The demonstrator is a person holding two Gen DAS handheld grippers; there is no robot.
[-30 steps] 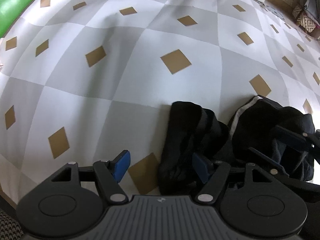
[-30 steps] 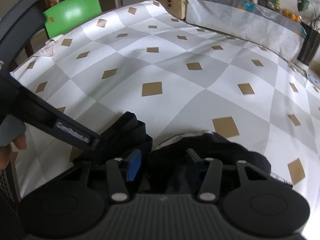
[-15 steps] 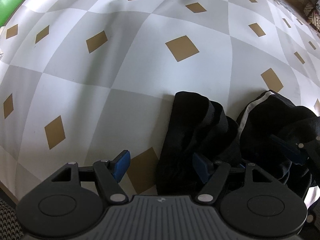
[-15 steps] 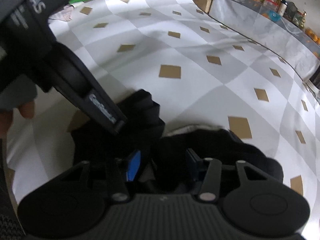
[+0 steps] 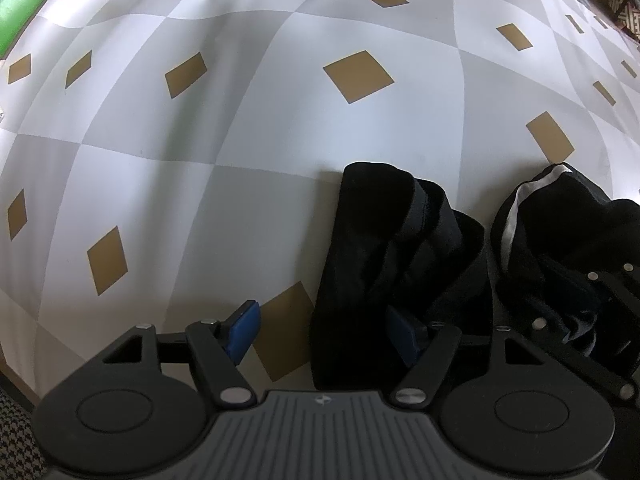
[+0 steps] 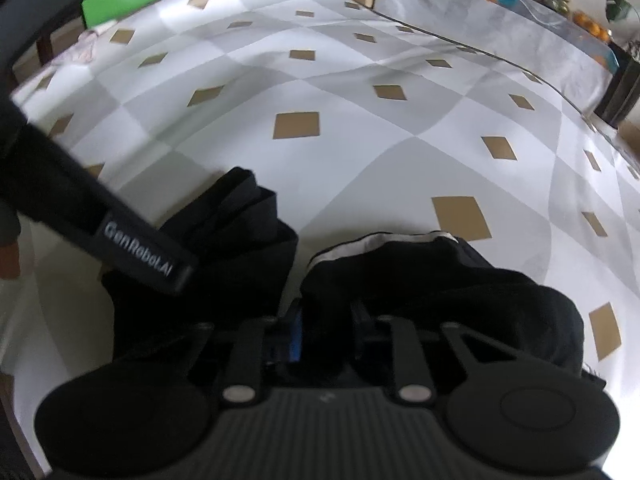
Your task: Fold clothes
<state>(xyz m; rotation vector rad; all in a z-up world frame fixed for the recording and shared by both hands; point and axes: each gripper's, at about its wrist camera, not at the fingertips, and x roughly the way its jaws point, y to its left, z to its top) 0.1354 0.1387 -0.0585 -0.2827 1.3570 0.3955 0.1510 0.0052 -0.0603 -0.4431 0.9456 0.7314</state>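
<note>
The right gripper (image 6: 326, 330) has just been closed and black cloth of the dark garment (image 6: 420, 280) is pinched near its white-striped edge. The left gripper (image 5: 322, 330) is held spread over the garment's left bundle. Lifting can likely be started.

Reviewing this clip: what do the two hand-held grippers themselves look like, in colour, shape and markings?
Both are black plastic. The left hand-held gripper has a ribbed grey centre plate with a small logo, round discs on either side, silver pivot pins and blue pads on its fingers. The right hand-held gripper has the same build, with one blue pad showing. The left unit's side, seen from the right wrist, carries white "GenRobot.AI" lettering.
</note>
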